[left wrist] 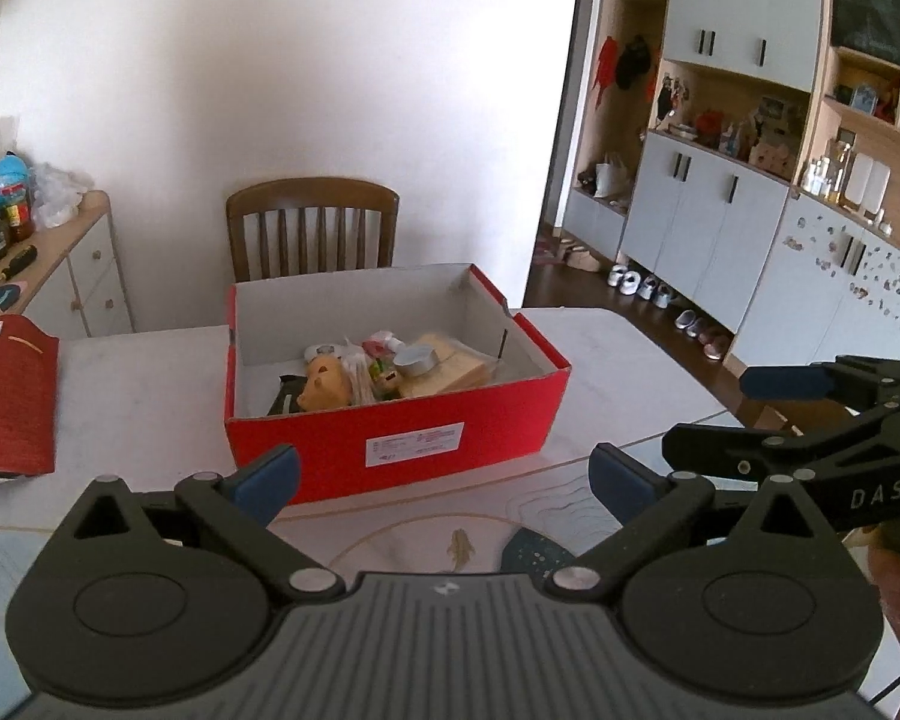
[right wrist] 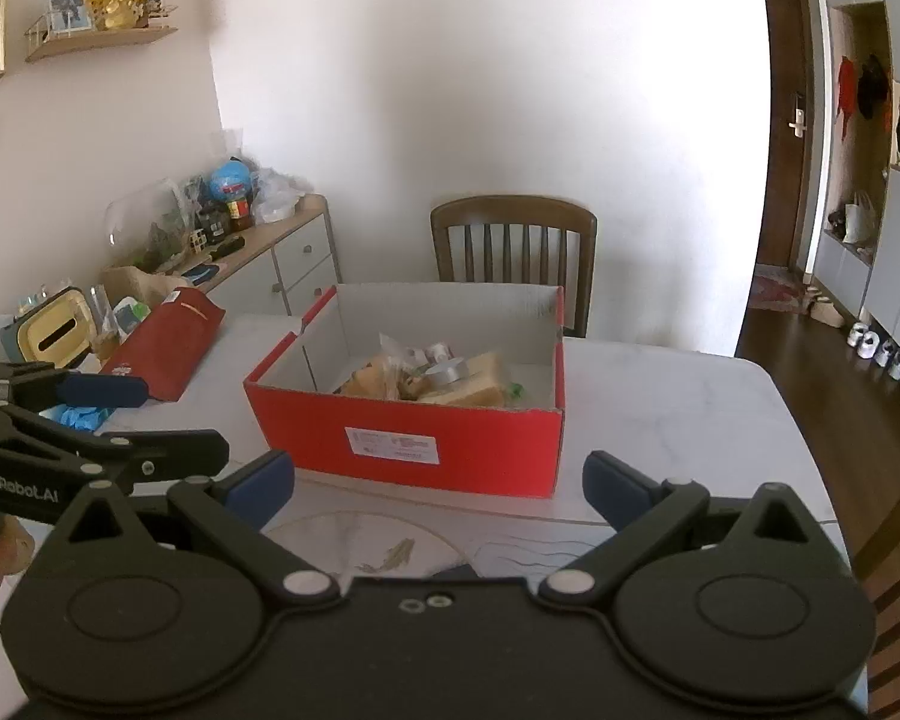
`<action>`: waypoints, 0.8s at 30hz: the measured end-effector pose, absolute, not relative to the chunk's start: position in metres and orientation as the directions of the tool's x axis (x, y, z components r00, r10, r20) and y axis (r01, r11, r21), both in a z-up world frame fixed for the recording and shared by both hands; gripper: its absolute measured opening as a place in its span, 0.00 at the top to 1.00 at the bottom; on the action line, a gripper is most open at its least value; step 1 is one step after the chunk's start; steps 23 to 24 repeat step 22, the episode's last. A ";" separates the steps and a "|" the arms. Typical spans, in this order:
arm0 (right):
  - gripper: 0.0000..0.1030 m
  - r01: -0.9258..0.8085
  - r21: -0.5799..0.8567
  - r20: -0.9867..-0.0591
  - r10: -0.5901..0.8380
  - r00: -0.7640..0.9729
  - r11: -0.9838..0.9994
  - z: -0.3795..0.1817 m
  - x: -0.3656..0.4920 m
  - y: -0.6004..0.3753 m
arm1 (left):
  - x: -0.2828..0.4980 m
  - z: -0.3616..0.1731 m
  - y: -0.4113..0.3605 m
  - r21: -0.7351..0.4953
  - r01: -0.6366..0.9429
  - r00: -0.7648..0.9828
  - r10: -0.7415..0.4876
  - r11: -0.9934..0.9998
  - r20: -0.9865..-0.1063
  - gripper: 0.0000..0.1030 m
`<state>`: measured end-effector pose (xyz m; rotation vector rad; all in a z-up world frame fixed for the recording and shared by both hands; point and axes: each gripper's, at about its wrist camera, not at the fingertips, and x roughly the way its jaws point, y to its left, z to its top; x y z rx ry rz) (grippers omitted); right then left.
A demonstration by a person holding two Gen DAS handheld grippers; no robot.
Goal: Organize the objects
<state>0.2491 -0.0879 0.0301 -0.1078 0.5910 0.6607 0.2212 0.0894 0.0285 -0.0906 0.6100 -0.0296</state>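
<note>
Lying just ahead of both wide-open, empty left gripper [left wrist: 444,471] and right gripper [right wrist: 438,480]: red box [left wrist: 402,420], long axis running away, midway between.

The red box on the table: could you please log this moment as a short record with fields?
box: red cardboard box, lid off, on the white table
contents: small items piled inside, among them a silver tape roll
left gripper: open, empty, short of the box
right gripper: open, empty, short of the box
beside box: red pouch lying on the table
behind box: wooden chair
</note>
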 end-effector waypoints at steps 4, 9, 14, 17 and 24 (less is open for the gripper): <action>0.01 -0.609 0.085 -0.545 0.549 0.634 0.788 0.031 0.247 -0.089 | 0.220 0.029 0.086 -0.076 -0.007 0.821 -0.038 0.997 -0.570 0.00; 0.01 -0.620 0.074 -0.547 0.551 0.630 0.781 0.031 0.245 -0.089 | 0.220 0.027 0.082 -0.050 0.005 0.816 -0.033 0.999 -0.578 0.00; 0.00 -0.622 0.077 -0.548 0.554 0.626 0.779 0.030 0.243 -0.090 | 0.218 0.026 0.079 -0.027 0.008 0.822 -0.022 1.000 -0.569 0.00; 0.01 -0.625 0.075 -0.549 0.556 0.624 0.777 0.030 0.243 -0.090 | 0.218 0.027 0.078 -0.034 0.004 0.822 -0.023 0.999 -0.569 0.00; 0.01 -0.630 0.068 -0.552 0.555 0.622 0.773 0.030 0.239 -0.088 | 0.218 0.026 0.078 -0.039 0.004 0.821 -0.026 0.999 -0.571 0.00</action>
